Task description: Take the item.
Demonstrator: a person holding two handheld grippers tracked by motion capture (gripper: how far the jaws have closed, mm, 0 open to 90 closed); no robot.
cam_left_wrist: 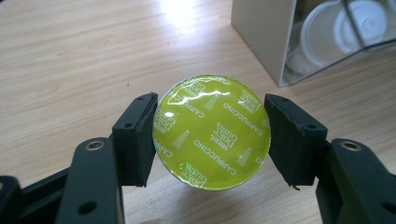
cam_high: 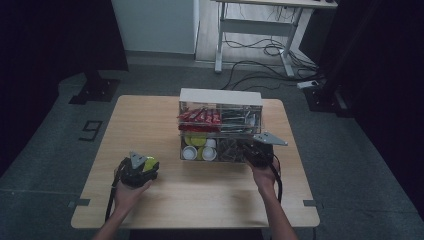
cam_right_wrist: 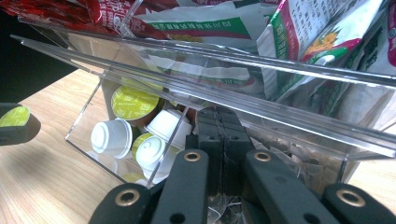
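A lime-green coffee capsule (cam_left_wrist: 212,133), foil lid printed "Cappuccino", sits gripped between the pads of the left tongs (cam_left_wrist: 212,135), above the bare wooden desk (cam_left_wrist: 70,60) at its front left; the clear acrylic organizer (cam_high: 220,127) stands well apart to the right, holding more capsules (cam_right_wrist: 126,135), red sachets (cam_high: 200,117) and packets; the right tongs (cam_right_wrist: 223,140) are pressed closed, empty, at the organizer's lower right compartment, under its raised clear flap (cam_right_wrist: 210,70).

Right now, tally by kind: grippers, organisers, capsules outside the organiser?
Grippers: 2, left gripper, right gripper
Clear organiser: 1
Green-lidded capsule outside it, between the left fingers: 1
Total: 4
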